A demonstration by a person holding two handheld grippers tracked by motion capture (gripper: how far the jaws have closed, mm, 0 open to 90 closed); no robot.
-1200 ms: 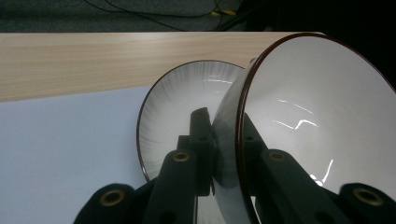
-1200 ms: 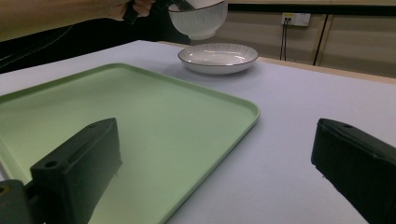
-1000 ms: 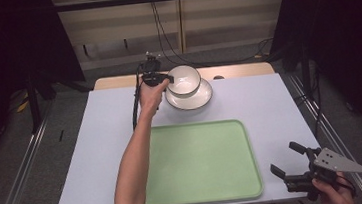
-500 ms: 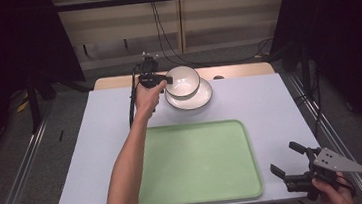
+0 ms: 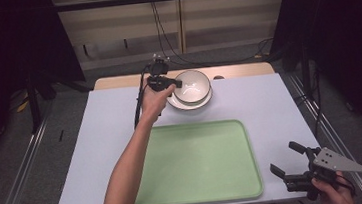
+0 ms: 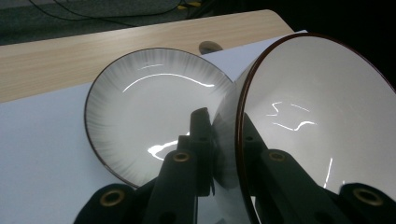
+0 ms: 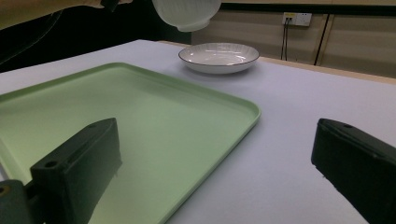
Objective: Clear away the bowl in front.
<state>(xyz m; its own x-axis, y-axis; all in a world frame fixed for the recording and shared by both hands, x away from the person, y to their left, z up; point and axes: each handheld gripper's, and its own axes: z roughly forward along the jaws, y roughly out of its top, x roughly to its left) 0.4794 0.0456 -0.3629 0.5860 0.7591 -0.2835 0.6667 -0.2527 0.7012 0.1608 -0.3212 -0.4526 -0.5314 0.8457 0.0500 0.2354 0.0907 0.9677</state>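
A white bowl [image 5: 193, 86] with a dark rim hangs tilted in the air above a white plate [image 5: 208, 99] at the table's far middle. My left gripper [image 5: 174, 83] is shut on the bowl's left rim. In the left gripper view its jaws pinch the bowl wall [image 6: 317, 121], one inside and one outside, with the plate [image 6: 140, 107] lying bare below. The right gripper view shows the bowl [image 7: 187, 11] well clear of the plate [image 7: 218, 57]. My right gripper [image 5: 282, 157] is open and holds nothing at the near right corner.
A pale green tray [image 5: 197, 160] lies at the near middle of the white table cover, left of my right gripper [image 7: 215, 135]. A wooden table edge and cables run along the far side. Metal rails flank the table.
The left gripper and the bowl have shifted slightly right and toward me over the plate. The right gripper has stayed where it was.
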